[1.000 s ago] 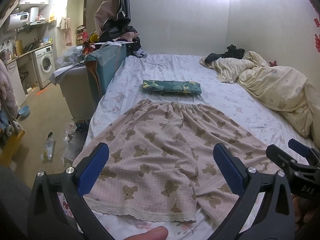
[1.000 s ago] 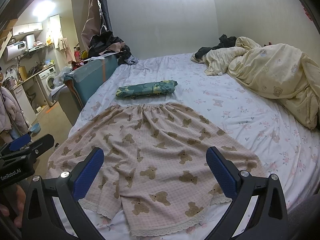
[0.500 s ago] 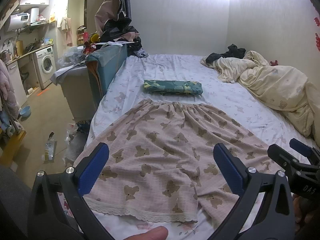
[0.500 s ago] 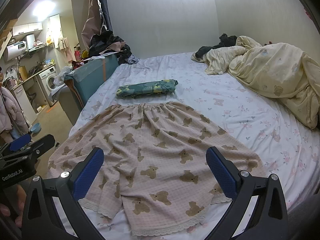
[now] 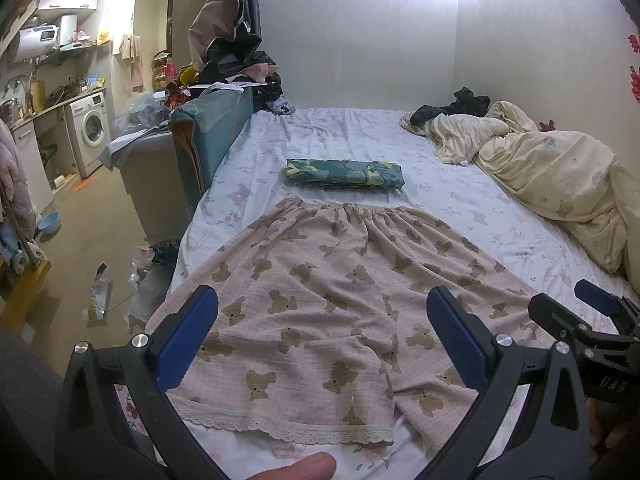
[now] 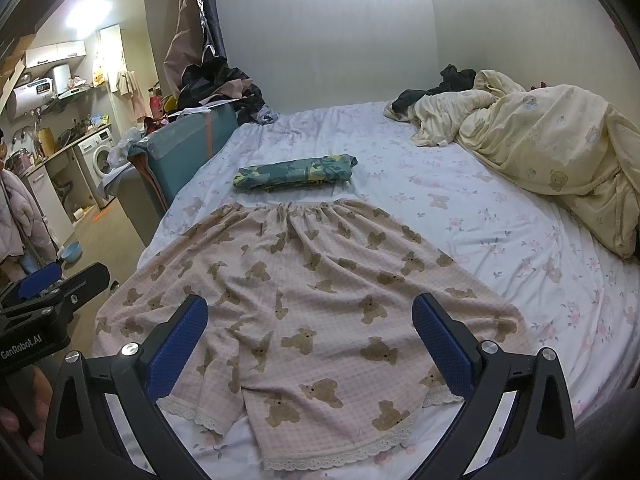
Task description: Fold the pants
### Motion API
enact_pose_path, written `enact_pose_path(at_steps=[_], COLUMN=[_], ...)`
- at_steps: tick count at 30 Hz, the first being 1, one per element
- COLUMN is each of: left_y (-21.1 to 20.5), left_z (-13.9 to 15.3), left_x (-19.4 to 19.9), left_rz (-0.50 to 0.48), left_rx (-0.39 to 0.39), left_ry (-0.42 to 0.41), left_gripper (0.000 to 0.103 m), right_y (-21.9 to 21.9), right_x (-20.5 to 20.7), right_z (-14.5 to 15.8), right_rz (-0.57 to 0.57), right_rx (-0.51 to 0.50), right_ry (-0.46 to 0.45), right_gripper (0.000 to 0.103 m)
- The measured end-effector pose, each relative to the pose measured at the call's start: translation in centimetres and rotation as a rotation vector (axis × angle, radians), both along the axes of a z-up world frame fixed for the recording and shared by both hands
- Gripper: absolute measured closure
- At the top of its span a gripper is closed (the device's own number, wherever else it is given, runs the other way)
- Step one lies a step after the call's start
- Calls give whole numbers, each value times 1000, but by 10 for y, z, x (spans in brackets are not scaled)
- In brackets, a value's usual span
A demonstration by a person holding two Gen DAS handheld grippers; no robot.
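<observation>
Pink short pants with brown bear print and lace hems lie flat on the bed, waistband at the far end, legs toward me; they also show in the right wrist view. My left gripper is open and empty, held above the left leg's hem. My right gripper is open and empty, above the right leg's hem. Each gripper shows at the edge of the other's view: the right one and the left one.
A folded green patterned garment lies just past the waistband. A crumpled yellow duvet fills the bed's right side. A teal box piled with clothes stands by the bed's left edge. The floor at left has litter.
Both grippers have barely moved; the views have shifted very slightly. The pants lie as before.
</observation>
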State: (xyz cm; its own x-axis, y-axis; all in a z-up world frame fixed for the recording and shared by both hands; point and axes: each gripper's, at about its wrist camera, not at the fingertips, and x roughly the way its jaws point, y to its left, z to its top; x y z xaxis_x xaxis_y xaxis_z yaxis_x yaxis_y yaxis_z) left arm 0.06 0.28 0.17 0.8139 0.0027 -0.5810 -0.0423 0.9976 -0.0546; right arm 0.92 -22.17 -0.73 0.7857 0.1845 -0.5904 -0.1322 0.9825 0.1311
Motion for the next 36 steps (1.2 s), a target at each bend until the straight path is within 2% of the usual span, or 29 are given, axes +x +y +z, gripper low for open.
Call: enact_pose_path(at_steps=[14, 21, 26, 29, 33, 36], left_y=[-2, -5, -7, -8, -5, -6], left_z=[-1, -3, -7, -6, -10, -14], left_x=[1, 9, 12, 16, 22, 29], left_rz=[-4, 1, -7, -14, 1, 19], left_rx=[3, -12, -16, -5, -30, -9], left_ry=[4, 46, 62, 64, 95, 112], left_gripper=[0, 0, 0, 0, 0, 0], right_y=[0, -2, -16, -20, -40, -68], right_x=[0, -1, 3, 5, 11, 24], right_z=[2, -10, -15, -5, 2, -9], right_rz=[-1, -17, -35, -26, -38, -105], right_rx=[2, 14, 50, 44, 92, 121], right_ry=[0, 16, 61, 71, 92, 131], right_gripper=[0, 0, 0, 0, 0, 0])
